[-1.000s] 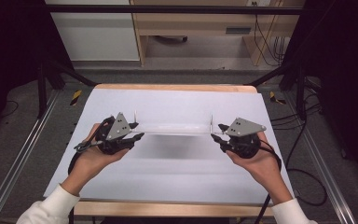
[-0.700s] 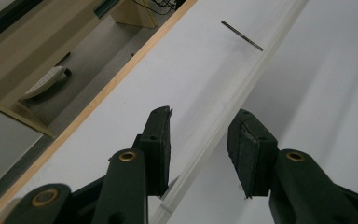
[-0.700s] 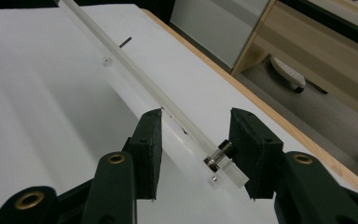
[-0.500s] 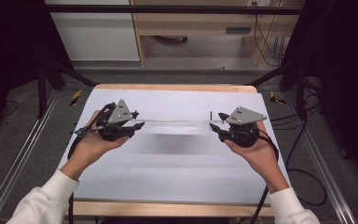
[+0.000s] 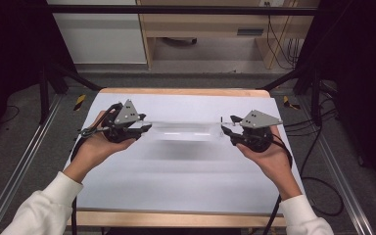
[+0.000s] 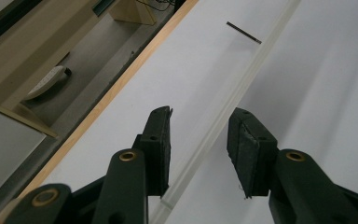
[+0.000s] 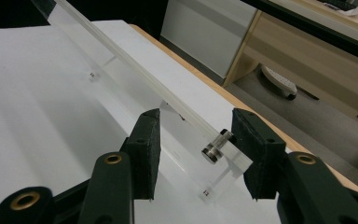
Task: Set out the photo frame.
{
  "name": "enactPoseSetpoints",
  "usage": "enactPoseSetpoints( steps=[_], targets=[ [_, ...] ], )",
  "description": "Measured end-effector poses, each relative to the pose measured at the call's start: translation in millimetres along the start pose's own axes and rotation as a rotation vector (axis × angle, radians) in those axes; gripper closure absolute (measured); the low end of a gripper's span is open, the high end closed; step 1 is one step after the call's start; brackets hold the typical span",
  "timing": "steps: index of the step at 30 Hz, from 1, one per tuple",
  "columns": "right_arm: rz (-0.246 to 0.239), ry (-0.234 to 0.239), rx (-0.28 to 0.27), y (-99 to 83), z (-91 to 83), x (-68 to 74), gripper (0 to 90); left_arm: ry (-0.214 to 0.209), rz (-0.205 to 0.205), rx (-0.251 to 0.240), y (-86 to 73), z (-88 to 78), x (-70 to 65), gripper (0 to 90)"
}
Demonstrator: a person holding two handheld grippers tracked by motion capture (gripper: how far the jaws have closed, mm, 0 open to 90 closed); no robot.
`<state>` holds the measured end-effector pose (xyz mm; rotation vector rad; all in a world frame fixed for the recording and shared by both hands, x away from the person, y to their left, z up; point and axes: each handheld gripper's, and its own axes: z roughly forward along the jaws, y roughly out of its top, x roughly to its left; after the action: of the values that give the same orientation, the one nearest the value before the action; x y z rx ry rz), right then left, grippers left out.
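Note:
A long clear acrylic panel [image 5: 183,131] hangs level above the white table top [image 5: 186,191] and casts a soft shadow on it. My left gripper [image 5: 147,128] is shut on its left end. In the left gripper view the panel's pale edge [image 6: 242,79] runs away between the jaws of the left gripper [image 6: 200,135]. My right gripper [image 5: 225,128] is shut on the other end, and its jaws have just been opening a little with the panel between them. In the right gripper view a small metal stud [image 7: 213,150] on the panel [image 7: 135,70] sits against the right-hand pad of the right gripper [image 7: 198,135].
A wooden lip [image 5: 176,91] borders the table's far side. Beyond it stand a wooden cabinet [image 5: 205,29] and a white panel [image 5: 98,34]. Cables [image 5: 318,181] lie on the floor at the right, and metal rails [image 5: 24,161] run along both sides.
Both hands have risen and moved toward the far side of the table, carrying the clear panel up with them. The left hand moved more than the right.

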<state>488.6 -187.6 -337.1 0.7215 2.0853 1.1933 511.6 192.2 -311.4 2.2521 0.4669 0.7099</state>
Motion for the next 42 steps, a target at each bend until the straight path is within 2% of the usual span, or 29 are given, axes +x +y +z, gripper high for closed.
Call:
enactPoseSetpoints(
  steps=[2, 4, 5, 8, 12, 17, 19, 21, 22, 24, 27, 32, 35, 37, 40, 42],
  targets=[
    [0.004, -0.005, -0.004, 0.0, 0.3, -1.2, 53.7, 0.001, 0.01, 0.008, 0.5, -0.3, 2.1, 59.7],
    [0.001, -0.015, -0.003, -0.5, 0.6, -3.1, 53.0, 0.001, -0.004, -0.004, 0.7, 0.8, 2.4, 59.5],
    [0.001, -0.017, -0.002, -0.8, 0.8, -3.9, 53.0, 0.0, 0.005, 0.006, 1.1, 0.3, 3.9, 59.4],
    [0.004, -0.01, 0.001, -0.6, 2.6, -6.8, 54.1, -0.002, -0.003, 0.0, 1.7, 1.3, 6.4, 59.0],
    [-0.004, -0.025, 0.008, 3.2, 6.7, -8.3, 56.3, 0.009, -0.02, -0.014, 3.2, 3.8, 11.4, 57.2],
    [0.013, -0.027, 0.016, 8.0, 10.5, -13.6, 56.1, 0.034, -0.014, -0.016, 5.8, 6.0, 16.5, 55.0],
    [0.023, -0.028, 0.02, 10.3, 12.4, -16.2, 56.0, 0.046, -0.026, -0.026, 5.7, 6.2, 18.9, 53.2],
    [0.029, -0.03, 0.023, 12.2, 14.3, -18.8, 55.7, 0.056, -0.054, -0.064, 4.6, 4.8, 23.2, 50.5],
    [0.034, -0.029, 0.021, 13.2, 15.5, -20.2, 55.6, 0.065, -0.067, -0.082, 4.5, 3.5, 24.7, 45.7],
    [0.042, -0.029, 0.024, 15.1, 17.4, -22.8, 55.4, 0.077, -0.115, -0.153, 4.0, -2.7, 28.9, 37.7],
    [0.06, -0.024, 0.023, 17.5, 20.6, -27.2, 54.9, 0.11, -0.186, -0.206, 1.8, -13.0, 33.9, 27.0],
    [0.086, -0.021, 0.018, 20.8, 25.9, -33.9, 54.0, 0.155, -0.275, -0.26, -11.1, -29.0, 35.7, 18.5],
    [0.108, -0.017, 0.015, 23.0, 29.6, -38.5, 53.4, 0.159, -0.325, -0.255, -24.0, -36.5, 32.9, 14.1],
    [0.12, -0.019, 0.014, 24.6, 32.4, -41.0, 52.9, 0.155, -0.342, -0.254, -32.9, -38.1, 30.4, 13.4],
    [0.137, -0.019, 0.013, 26.7, 36.3, -45.2, 52.1, 0.172, -0.36, -0.249, -49.9, -38.9, 26.4, 13.0],
    [0.15, -0.02, 0.009, 28.0, 39.4, -48.3, 51.6, 0.15, -0.4, -0.244, -64.2, -37.0, 20.9, 13.0]
  ],
)
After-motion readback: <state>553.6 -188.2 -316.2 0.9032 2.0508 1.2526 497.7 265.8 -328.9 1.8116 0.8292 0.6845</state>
